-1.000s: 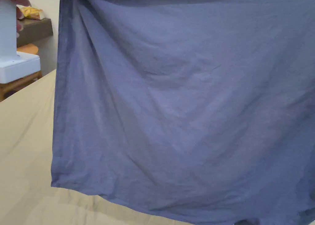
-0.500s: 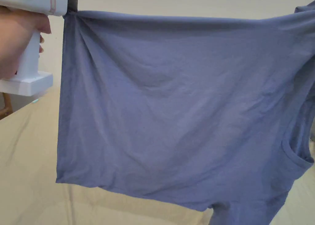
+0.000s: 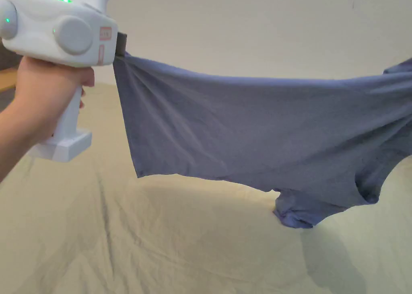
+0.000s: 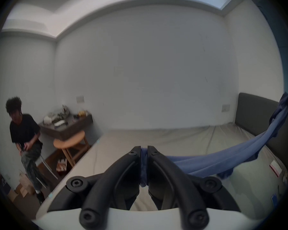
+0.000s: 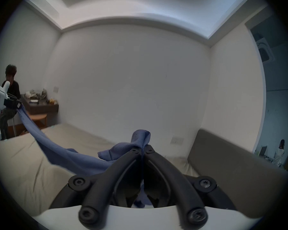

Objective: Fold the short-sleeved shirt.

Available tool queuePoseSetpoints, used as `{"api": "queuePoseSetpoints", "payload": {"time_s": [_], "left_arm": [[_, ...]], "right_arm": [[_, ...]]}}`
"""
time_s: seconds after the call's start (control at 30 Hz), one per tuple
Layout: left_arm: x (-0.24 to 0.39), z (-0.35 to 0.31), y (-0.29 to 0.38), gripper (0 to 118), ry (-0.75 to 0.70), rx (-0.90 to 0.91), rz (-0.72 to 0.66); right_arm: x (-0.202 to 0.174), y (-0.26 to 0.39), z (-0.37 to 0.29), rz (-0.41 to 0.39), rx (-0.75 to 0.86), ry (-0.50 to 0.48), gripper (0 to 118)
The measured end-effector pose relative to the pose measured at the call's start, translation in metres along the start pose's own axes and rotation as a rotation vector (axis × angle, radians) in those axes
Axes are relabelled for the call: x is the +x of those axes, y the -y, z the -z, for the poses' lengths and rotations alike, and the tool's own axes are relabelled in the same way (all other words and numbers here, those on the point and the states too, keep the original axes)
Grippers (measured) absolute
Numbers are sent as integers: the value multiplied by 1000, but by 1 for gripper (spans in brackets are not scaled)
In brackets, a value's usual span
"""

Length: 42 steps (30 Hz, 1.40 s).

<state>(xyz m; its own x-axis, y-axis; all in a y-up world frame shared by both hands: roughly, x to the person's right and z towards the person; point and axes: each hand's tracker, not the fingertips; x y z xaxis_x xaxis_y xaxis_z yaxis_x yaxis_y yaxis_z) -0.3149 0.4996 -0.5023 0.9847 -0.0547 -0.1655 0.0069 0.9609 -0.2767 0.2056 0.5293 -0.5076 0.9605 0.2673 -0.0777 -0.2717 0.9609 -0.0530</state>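
Note:
A blue short-sleeved shirt [image 3: 257,130] hangs stretched sideways above a beige bed [image 3: 120,242]. My left gripper [image 3: 120,45] is shut on its upper left corner, held by a hand at the left. One sleeve [image 3: 297,214] droops and touches the sheet. In the left gripper view the jaws [image 4: 144,148] pinch bunched blue cloth [image 4: 144,165], and the shirt [image 4: 239,152] runs off to the right. In the right gripper view my right gripper [image 5: 142,149] is shut on the shirt [image 5: 138,139], whose cloth stretches left to the other gripper [image 5: 17,105].
The bed sheet [image 4: 156,144] lies wrinkled below, with a dark headboard [image 5: 231,159] at its right end. A person [image 4: 23,134] sits by a wall shelf [image 4: 68,125] and a round wooden stool [image 4: 70,144] left of the bed. Boxes [image 4: 23,185] lie on the floor.
The shirt has come down and away from the head camera, from covering the picture to hanging low over the bed. Its sleeve now touches the sheet. The left gripper came into full view.

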Motion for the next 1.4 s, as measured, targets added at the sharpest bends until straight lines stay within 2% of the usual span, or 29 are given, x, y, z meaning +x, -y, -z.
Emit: {"api": "queuePoseSetpoints", "payload": {"time_s": [0.13, 0.33, 0.5, 0.53, 0.6, 0.73, 0.9, 1.03, 1.2, 1.3, 1.4], "left_arm": [[9, 6, 105, 5, 0, -151, 73], [7, -11, 267, 5, -10, -407, 54], [-3, -47, 357, 5, -10, -585, 49], [-4, -56, 368, 5, -7, -608, 54], [-9, -72, 388, 5, -2, -655, 84], [-12, -99, 406, 5, 6, -683, 141], [-17, -130, 411, 5, 22, -713, 183], [-22, -157, 418, 5, 24, -735, 235], [-26, -202, 428, 5, 34, -812, 217], [-26, -226, 438, 5, 55, -867, 237], [-26, -235, 446, 5, 76, -889, 199]], "right_arm": [[-29, 87, -26, 52, -151, -76, 2], [-64, 219, -87, 136, -398, -129, 2], [-83, 299, -141, 170, -603, -158, 2], [-77, 316, -145, 174, -633, -160, 2], [-79, 341, -163, 194, -715, -173, 2], [-76, 368, -186, 175, -826, -168, 2], [-61, 370, -214, 234, -876, -152, 2], [-55, 367, -242, 252, -931, -168, 2], [-54, 367, -289, 308, -1042, -148, 2], [-53, 374, -309, 309, -1091, -140, 2], [-56, 382, -316, 307, -1101, -130, 5]]}}
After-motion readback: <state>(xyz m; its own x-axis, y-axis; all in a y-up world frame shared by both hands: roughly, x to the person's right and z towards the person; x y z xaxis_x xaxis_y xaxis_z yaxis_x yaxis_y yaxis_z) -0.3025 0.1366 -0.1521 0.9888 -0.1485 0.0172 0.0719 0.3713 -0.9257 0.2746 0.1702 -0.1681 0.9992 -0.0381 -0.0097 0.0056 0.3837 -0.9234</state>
